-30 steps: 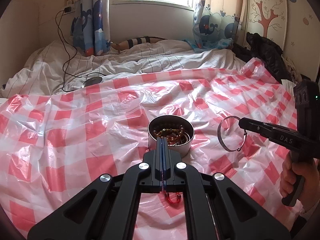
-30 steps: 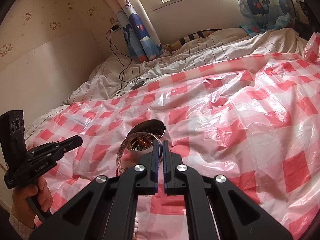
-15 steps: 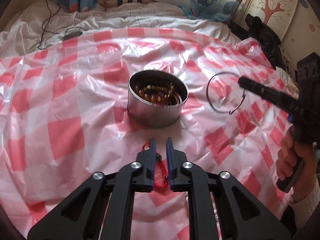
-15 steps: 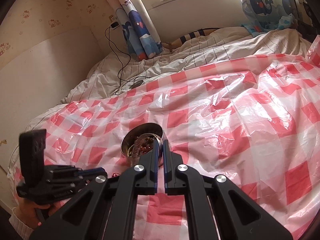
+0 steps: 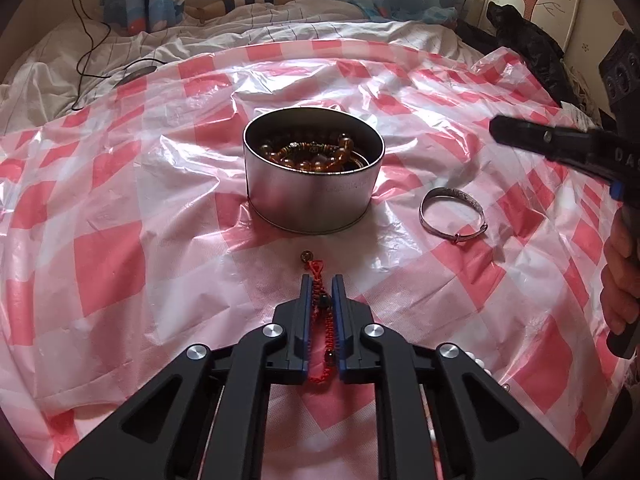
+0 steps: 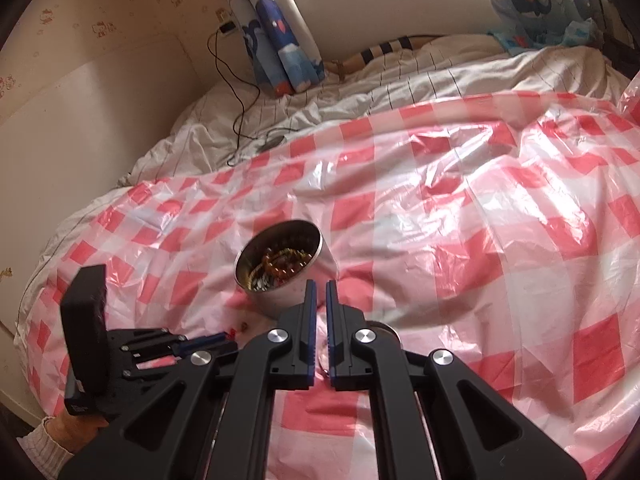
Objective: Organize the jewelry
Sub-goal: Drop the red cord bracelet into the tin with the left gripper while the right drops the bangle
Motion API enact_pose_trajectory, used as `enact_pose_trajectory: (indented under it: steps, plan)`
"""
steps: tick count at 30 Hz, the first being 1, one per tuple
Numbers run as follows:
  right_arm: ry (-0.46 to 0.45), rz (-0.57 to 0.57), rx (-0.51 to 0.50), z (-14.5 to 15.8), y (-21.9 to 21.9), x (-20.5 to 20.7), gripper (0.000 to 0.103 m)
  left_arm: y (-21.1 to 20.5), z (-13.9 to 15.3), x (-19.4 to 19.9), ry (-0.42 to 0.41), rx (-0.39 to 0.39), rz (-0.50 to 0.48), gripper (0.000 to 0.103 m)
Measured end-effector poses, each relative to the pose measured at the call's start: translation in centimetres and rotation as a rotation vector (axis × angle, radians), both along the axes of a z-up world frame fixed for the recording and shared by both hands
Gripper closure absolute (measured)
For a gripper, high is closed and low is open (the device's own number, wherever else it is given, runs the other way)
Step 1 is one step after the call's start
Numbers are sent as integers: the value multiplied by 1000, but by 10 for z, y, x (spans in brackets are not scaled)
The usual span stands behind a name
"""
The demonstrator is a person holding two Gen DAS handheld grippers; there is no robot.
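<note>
So the left gripper (image 5: 321,282) is coming down low over the red-and-white checked plastic sheet (image 5: 120,264) and its jaws are closing around a red braided cord bracelet (image 5: 320,320). The cord is running lengthwise right down the slot between the two blue-edged pads, with its little round charm end (image 5: 306,256) poking out in front. Lining up along the cord like that is making sense to me: a thin floppy string is way easier to pinch along its length than across it. Looks like the pads are pressing on it already.

The round metal tin (image 5: 314,196) is sitting just beyond the fingertips, lid off, with amber bead strands (image 5: 316,156) already piled inside, so that's clearly where stuff is going. Being that close, the lift-and-drop is probably going to be short.

The right gripper (image 5: 496,131) is hanging above the sheet off to the tin's right, jaws together and holding nothing as far as I can see. The silver bangle (image 5: 452,216) is lying flat on the plastic below it, near the tin, not in it yet. My guess is the right hand is just waiting its turn.

One worry: the sheet is crinkly and slippery over soft bedding, so the cord could be dragging plastic up with it.
</note>
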State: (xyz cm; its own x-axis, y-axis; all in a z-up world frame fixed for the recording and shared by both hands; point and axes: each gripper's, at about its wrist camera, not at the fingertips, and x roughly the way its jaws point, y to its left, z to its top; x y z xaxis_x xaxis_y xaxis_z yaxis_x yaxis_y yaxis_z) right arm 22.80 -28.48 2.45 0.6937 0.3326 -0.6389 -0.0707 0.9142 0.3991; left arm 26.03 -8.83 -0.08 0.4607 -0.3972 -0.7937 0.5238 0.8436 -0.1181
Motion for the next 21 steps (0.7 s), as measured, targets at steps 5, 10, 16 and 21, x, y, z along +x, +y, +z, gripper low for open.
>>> enact_pose_trajectory:
  steps: [5, 10, 16, 21]
  plan:
    - [146, -34, -22, -33, -15, 7, 73, 14, 25, 4, -28, -85, 31, 97]
    - [165, 3, -124, -49, 0, 13, 72, 21, 57, 11, -71, -159, 36, 97]
    - [176, 11, -254, -57, 11, 13, 100, 7, 71, 33, -85, -188, 18, 97]
    - [92, -23, -203, -35, 2, 7, 100, -13, 73, 58, -80, -235, 9, 97]
